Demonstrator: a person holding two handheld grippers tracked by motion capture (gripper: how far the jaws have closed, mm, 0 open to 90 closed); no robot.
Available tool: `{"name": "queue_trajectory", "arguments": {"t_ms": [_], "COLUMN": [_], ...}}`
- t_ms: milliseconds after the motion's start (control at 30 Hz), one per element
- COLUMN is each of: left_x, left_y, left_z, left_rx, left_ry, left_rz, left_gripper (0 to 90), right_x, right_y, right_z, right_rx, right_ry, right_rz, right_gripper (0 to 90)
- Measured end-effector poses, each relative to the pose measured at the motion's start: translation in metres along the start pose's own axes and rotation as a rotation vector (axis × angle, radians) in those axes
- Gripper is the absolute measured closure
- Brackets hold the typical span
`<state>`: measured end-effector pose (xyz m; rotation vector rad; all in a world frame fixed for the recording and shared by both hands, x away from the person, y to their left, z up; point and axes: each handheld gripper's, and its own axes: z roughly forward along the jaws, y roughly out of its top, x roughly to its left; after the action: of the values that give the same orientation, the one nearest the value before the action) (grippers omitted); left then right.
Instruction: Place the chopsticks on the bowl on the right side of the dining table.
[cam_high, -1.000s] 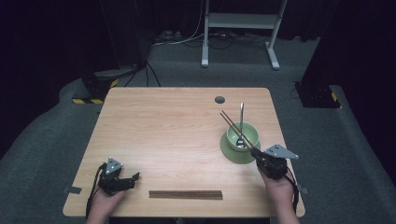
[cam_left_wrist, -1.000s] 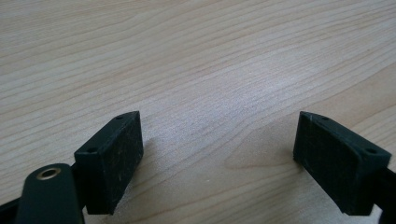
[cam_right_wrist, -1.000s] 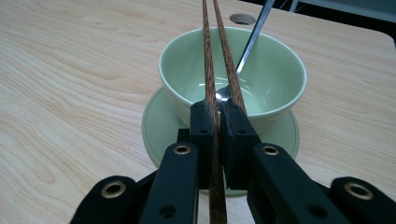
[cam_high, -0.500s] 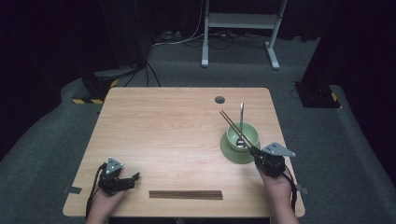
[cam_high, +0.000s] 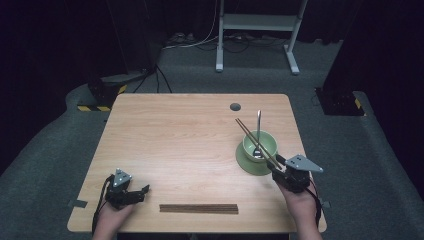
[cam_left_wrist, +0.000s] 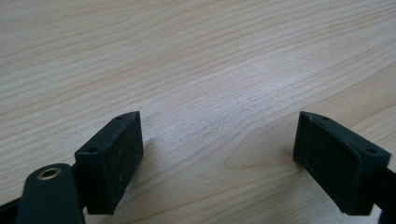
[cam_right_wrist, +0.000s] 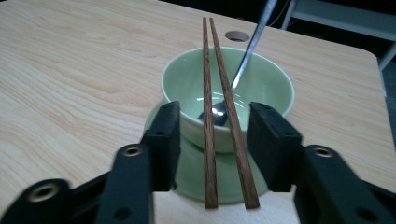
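A green bowl (cam_high: 260, 145) stands on a green saucer (cam_high: 247, 162) at the table's right. A metal spoon (cam_high: 258, 125) leans in it. Two brown chopsticks (cam_high: 255, 140) lie across the bowl's rim. My right gripper (cam_high: 280, 165) sits at their near ends. In the right gripper view the chopsticks (cam_right_wrist: 208, 116) lie between the jaws of my right gripper (cam_right_wrist: 215, 140), with a gap on each side. Those jaws have just been opening. My left gripper (cam_high: 142, 192) rests open at the front left. In its own view my left gripper (cam_left_wrist: 219, 154) has nothing between the jaws.
A second pair of brown chopsticks (cam_high: 199, 208) lies along the table's front edge. A round cable hole (cam_high: 235, 106) sits near the far edge. A white metal frame (cam_high: 260, 22) stands on the floor beyond the table.
Little differs in the high view: the right gripper stays at the bowl's near side by the chopsticks' ends, and the left hand has kept still.
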<state>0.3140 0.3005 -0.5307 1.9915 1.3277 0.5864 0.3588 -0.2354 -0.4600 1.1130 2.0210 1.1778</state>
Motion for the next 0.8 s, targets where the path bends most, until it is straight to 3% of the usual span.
{"name": "queue_trajectory", "arguments": {"t_ms": [100, 267, 367, 467, 567, 800], "left_x": [0.000, -0.002, -0.001, -0.001, -0.001, -0.002], "left_y": [0.000, 0.000, 0.000, 0.000, 0.000, -0.001], "left_z": [0.000, -0.001, -0.001, -0.001, -0.001, -0.001], "left_rx": [-0.002, -0.005, -0.003, -0.004, -0.004, -0.007], "left_ry": [0.004, 0.011, 0.003, 0.003, 0.000, 0.006], "left_rz": [0.004, 0.019, 0.010, 0.019, 0.019, 0.019], "left_gripper": [16.1, 16.8, 16.7, 17.2, 17.1, 17.1], "right_x": [-0.001, -0.002, 0.001, 0.000, 0.003, 0.013], "right_y": [-0.005, -0.017, -0.027, -0.032, -0.031, -0.024], "right_z": [-0.007, -0.012, -0.010, -0.004, 0.001, 0.013], "right_rx": [0.007, 0.032, 0.050, 0.055, 0.057, 0.063], "right_ry": [-0.022, -0.041, -0.065, -0.072, -0.062, -0.095], "right_rz": [0.010, 0.036, 0.026, 0.049, 0.052, 0.022], "right_gripper": [42.6, 39.4, 41.9, 46.3, 49.5, 58.2]}}
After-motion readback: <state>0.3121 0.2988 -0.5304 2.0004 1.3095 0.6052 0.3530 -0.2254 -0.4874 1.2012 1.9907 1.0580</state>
